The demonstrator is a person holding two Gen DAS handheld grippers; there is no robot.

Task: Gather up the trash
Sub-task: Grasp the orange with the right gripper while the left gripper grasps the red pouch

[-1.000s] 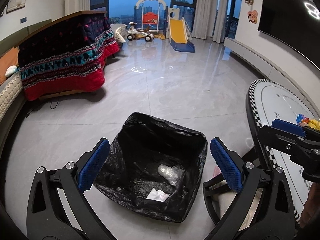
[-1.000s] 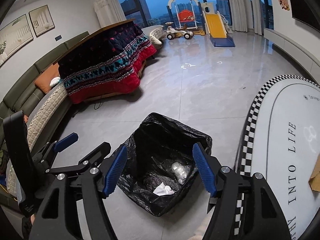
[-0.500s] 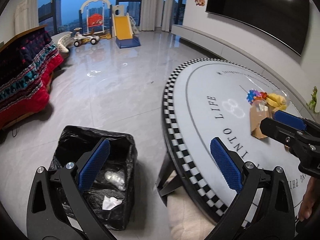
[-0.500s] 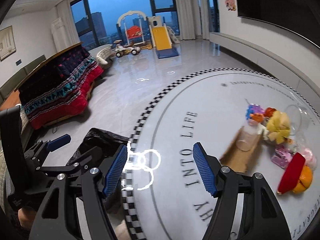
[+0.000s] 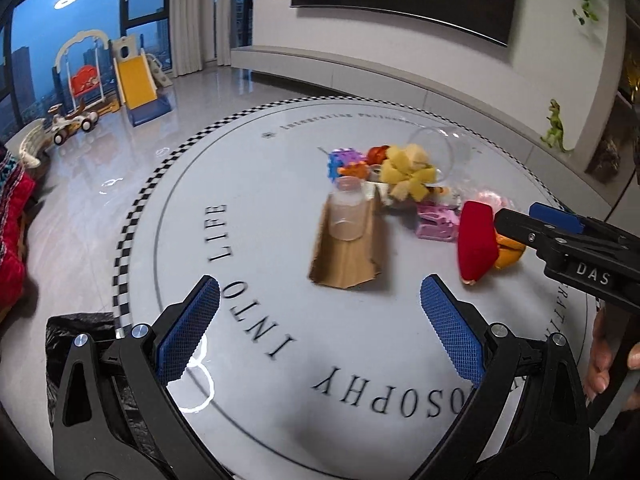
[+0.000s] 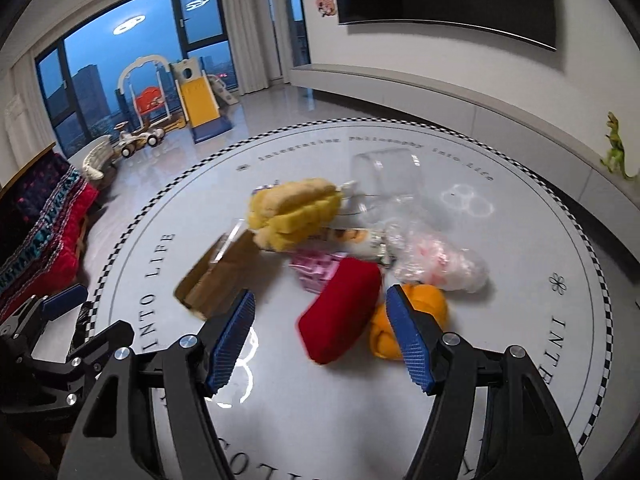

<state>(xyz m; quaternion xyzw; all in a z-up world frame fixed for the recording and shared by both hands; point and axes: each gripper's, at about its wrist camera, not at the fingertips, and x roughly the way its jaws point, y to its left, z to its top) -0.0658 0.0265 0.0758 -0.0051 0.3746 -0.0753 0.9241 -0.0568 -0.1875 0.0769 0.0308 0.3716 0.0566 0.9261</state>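
A heap of things lies on the round white table (image 5: 256, 208). It includes a flat brown paper bag (image 5: 348, 256) with a clear plastic cup (image 5: 348, 212) on it, a yellow spongy lump (image 5: 406, 172), a red piece (image 5: 476, 244) and an orange piece (image 5: 510, 254). My left gripper (image 5: 320, 283) is open and empty over the table, short of the bag. My right gripper (image 6: 320, 296) is open too, with the red piece (image 6: 340, 316) just ahead of its fingers and the orange piece (image 6: 424, 304) behind its right finger. The black trash bag (image 5: 76, 332) shows beside the table at lower left.
A clear glass bowl (image 6: 384, 176), a crumpled clear plastic wrap (image 6: 440, 266), a pink toy (image 5: 436, 222) and a small printed packet (image 6: 352, 236) are also in the heap. A couch with a red patterned blanket (image 6: 44, 232) stands left. Play equipment (image 6: 176, 96) stands by the windows.
Both grippers swung right, from over the black trash bag on the floor to above the round table. The heap of things has come into view in front of them. Both stayed open.
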